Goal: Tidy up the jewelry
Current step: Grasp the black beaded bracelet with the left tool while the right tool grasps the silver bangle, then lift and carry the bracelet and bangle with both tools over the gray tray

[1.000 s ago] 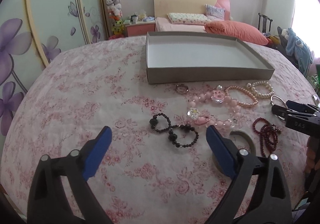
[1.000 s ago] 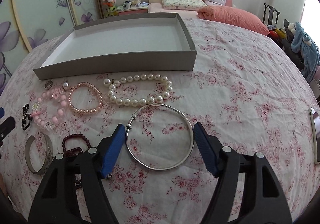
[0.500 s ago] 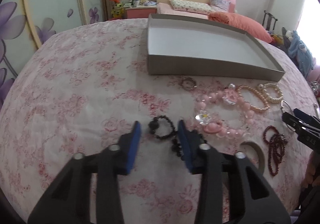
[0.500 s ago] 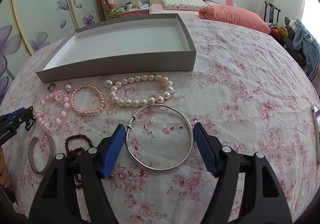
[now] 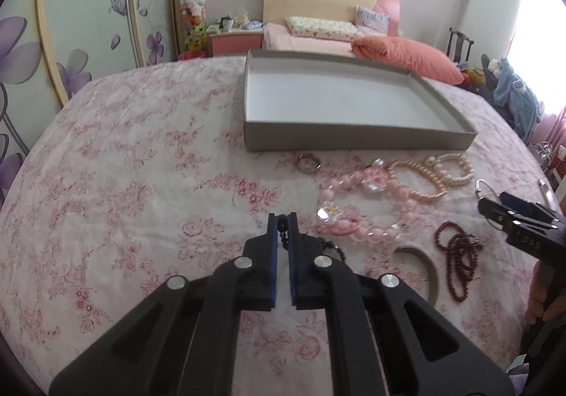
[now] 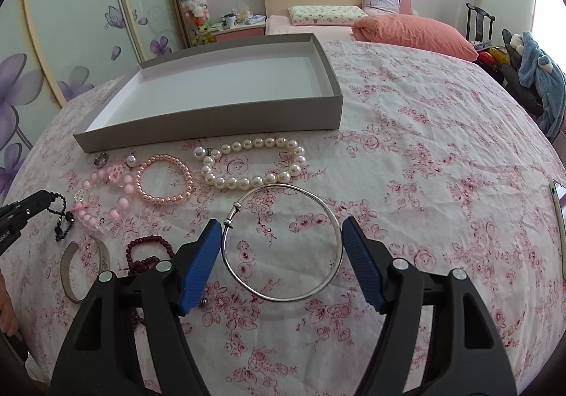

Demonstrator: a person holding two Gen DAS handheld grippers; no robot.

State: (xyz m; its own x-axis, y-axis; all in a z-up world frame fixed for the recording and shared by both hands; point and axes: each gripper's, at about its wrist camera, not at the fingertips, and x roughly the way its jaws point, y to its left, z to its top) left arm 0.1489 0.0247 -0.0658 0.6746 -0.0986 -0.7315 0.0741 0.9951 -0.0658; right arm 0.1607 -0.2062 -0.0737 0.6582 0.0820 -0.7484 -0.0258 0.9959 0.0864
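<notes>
My left gripper (image 5: 282, 219) pinches the black bracelet (image 6: 63, 215), seemingly securely; I lift slowly toward the far box (image 5: 353, 139). My right gripper (image 6: 281, 247) gapes around the bangle (image 6: 283, 298).

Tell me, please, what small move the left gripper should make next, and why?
Probably lift: the left gripper is shut on the black beaded bracelet, which partly trails on the floral cloth, and the shallow grey cardboard box beyond holds nothing.
</notes>
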